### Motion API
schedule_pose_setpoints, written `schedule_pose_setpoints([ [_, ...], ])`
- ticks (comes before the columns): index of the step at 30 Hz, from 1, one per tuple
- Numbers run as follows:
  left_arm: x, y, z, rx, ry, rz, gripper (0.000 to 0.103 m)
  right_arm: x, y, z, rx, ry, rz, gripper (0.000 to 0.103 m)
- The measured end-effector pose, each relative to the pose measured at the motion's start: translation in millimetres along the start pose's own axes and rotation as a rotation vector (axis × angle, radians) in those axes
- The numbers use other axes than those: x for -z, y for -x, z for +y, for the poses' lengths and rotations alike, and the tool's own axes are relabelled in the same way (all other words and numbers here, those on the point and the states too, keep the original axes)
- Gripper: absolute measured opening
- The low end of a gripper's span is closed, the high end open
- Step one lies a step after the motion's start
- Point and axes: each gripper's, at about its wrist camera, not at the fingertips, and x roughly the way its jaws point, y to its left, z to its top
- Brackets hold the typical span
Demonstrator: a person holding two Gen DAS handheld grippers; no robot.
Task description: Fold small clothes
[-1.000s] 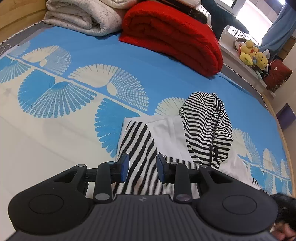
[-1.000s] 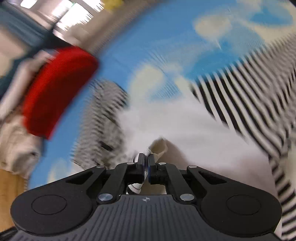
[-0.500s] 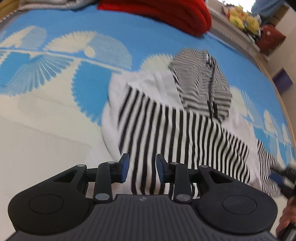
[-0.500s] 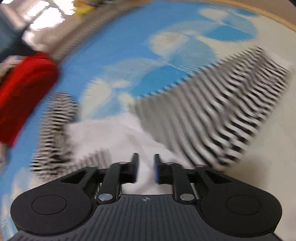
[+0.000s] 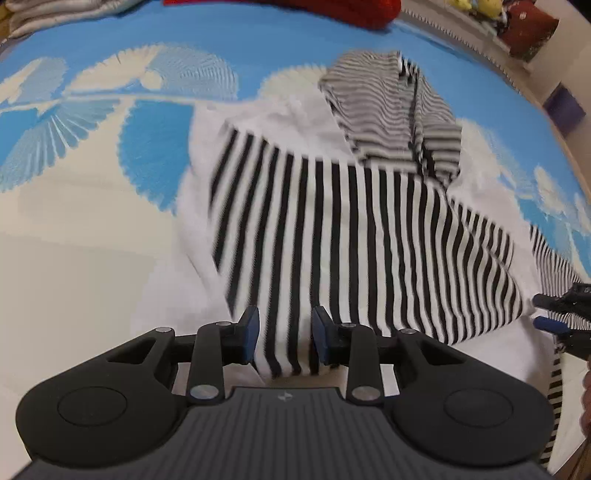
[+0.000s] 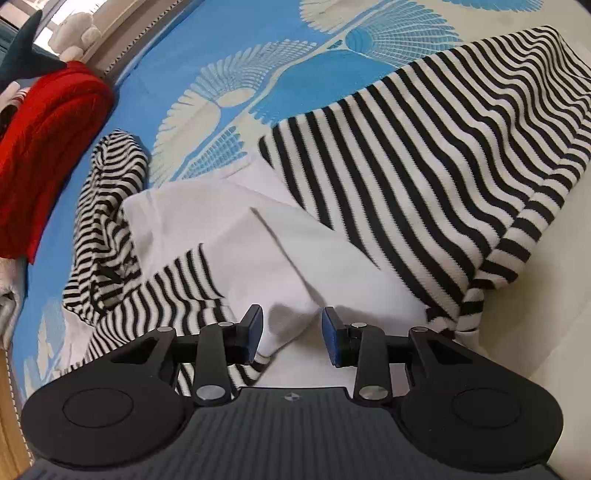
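Observation:
A small hooded garment, white with black-and-white striped sleeves and hood (image 5: 369, 229), lies on the blue and cream bed cover. One striped sleeve is folded across its body. My left gripper (image 5: 285, 341) is open, with the sleeve's lower edge between its fingers. My right gripper (image 6: 291, 334) is open over the white body (image 6: 258, 243), beside the other striped sleeve (image 6: 443, 155). The striped hood (image 6: 107, 206) lies to the left in the right wrist view. The right gripper also shows at the right edge of the left wrist view (image 5: 554, 314).
A folded red blanket (image 6: 44, 147) lies at the head of the bed, also seen in the left wrist view (image 5: 332, 11). A grey folded blanket (image 5: 55, 14) lies beside it. Stuffed toys (image 5: 476, 5) sit on a ledge. The wooden bed edge (image 6: 7, 406) shows at left.
My right gripper has let go of the white cloth and opened, then drawn back. My left gripper has moved closer over the folded striped sleeve, staying open.

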Motion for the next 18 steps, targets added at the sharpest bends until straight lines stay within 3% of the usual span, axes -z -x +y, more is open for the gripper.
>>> schedule_pose_setpoints([
  [2, 5, -19, -2, -0.033, 0.005, 0.077, 0.035, 0, 2, -8, 0.019, -0.024, 0.016, 0.037],
  [4, 3, -18, -5, -0.046, 0.005, 0.073, 0.035, 0, 7, -10, 0.035, -0.014, 0.008, 0.037],
  [7, -6, 8, -20, -0.061, -0.032, -0.019, 0.035, -3, 21, -4, 0.023, 0.032, -0.034, 0.037],
  [10, -15, 38, -43, -0.02, -0.088, -0.108, 0.042, -9, 42, 1, 0.001, 0.094, -0.106, 0.038],
  [13, -16, 56, -66, 0.022, -0.113, -0.149, 0.044, -15, 62, 1, 0.01, 0.149, -0.185, 0.041],
  [18, -16, 72, -99, 0.019, -0.176, -0.209, 0.046, -26, 81, -11, 0.022, 0.198, -0.261, 0.042],
])
